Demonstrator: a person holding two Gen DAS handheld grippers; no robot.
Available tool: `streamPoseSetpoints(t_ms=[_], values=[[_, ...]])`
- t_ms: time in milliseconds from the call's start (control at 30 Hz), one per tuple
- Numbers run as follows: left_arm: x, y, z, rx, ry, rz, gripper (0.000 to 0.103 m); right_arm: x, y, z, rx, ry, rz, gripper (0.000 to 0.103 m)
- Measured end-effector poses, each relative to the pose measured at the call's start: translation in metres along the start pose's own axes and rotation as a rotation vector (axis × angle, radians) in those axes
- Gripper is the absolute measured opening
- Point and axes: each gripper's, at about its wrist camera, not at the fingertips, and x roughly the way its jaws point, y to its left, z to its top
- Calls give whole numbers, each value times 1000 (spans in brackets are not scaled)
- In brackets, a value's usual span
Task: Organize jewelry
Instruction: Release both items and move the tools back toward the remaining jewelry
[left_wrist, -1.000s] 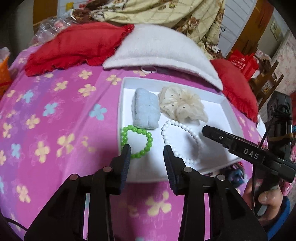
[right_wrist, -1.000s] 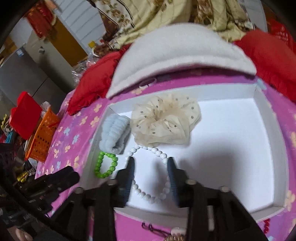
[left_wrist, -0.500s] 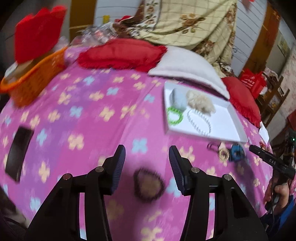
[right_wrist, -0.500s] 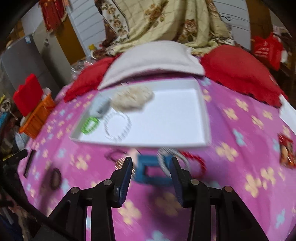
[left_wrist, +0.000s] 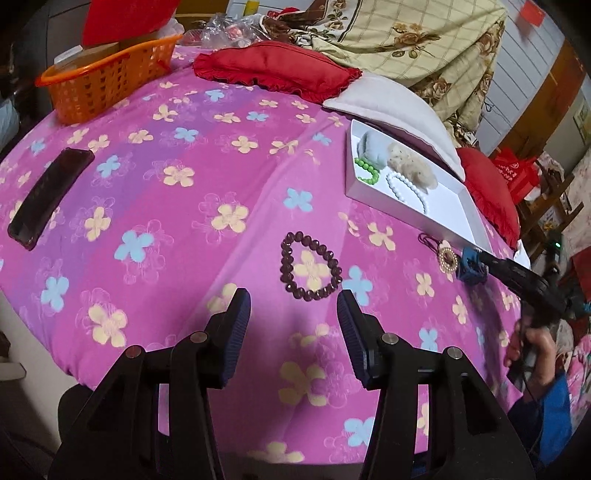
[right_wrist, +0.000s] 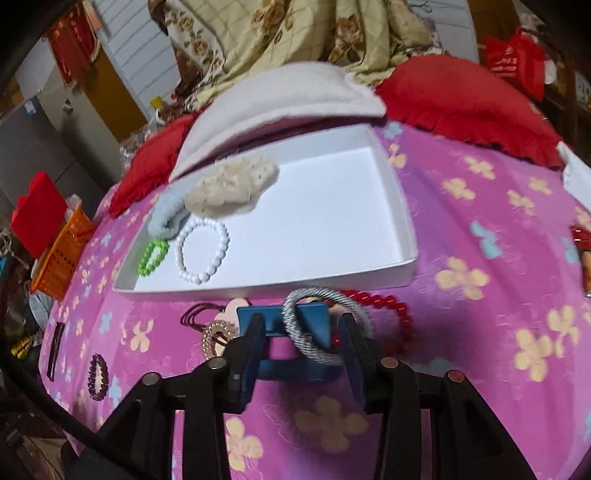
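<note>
1. Left gripper (left_wrist: 293, 306): jaws apart, nothing between them, above the pink floral bedspread (left_wrist: 184, 206).
2. Dark purple bead bracelet (left_wrist: 309, 266) lies flat on the bedspread just beyond the left fingertips, not touched.
3. Right gripper (right_wrist: 303, 332): jaws closing, blue rectangular clip (right_wrist: 291, 334) sits between them with a grey twisted hair tie (right_wrist: 317, 325) draped over it; can't tell if the pads press on the clip yet.
4. Just left of the clip: small gold ring charm (right_wrist: 216, 338) with a dark cord (right_wrist: 194, 317). To the right: red bead bracelet (right_wrist: 388, 310), partly behind the right finger.
5. Person's hand (left_wrist: 532, 350) in a blue sleeve grips the right gripper's handle, at the edge of the left view.
6. Black phone (left_wrist: 50, 197) lies on the bedspread far left, well apart from the jewelry.
7. White tray (right_wrist: 402, 206) sits just beyond the clip. Its left end holds a green bead bracelet (right_wrist: 153, 256), white pearl bracelet (right_wrist: 202, 249), pale blue scrunchie (right_wrist: 166, 216) and cream scrunchie (right_wrist: 231, 188); right part bare.
8. Behind the tray: white pillow (right_wrist: 280, 99), red cushions (right_wrist: 469, 107) on either side.
9. Orange basket (left_wrist: 107, 79) at the far left edge of the bed.
</note>
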Motion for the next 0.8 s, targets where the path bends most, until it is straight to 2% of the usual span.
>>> streamPoseSetpoints(t_ms=[100, 133, 267, 400, 633, 800], values=[[-4, -1, -3, 13, -5, 5, 48, -10, -8, -7, 28, -2, 27, 9], [-5, -1, -3, 16, -6, 6, 48, -17, -11, -10, 34, -11, 27, 8], [-1, 6, -4, 8, -1, 5, 48, -50, -30, -29, 67, -42, 53, 7], [11, 11, -3, 3, 21, 22, 48, -82, -47, -59, 67, -58, 41, 7], [36, 9, 13, 39, 28, 34, 48, -92, -61, -100, 62, -21, 6, 7], [61, 3, 26, 82, 60, 31, 48, -94, -75, -111, 124, -33, 0, 7]])
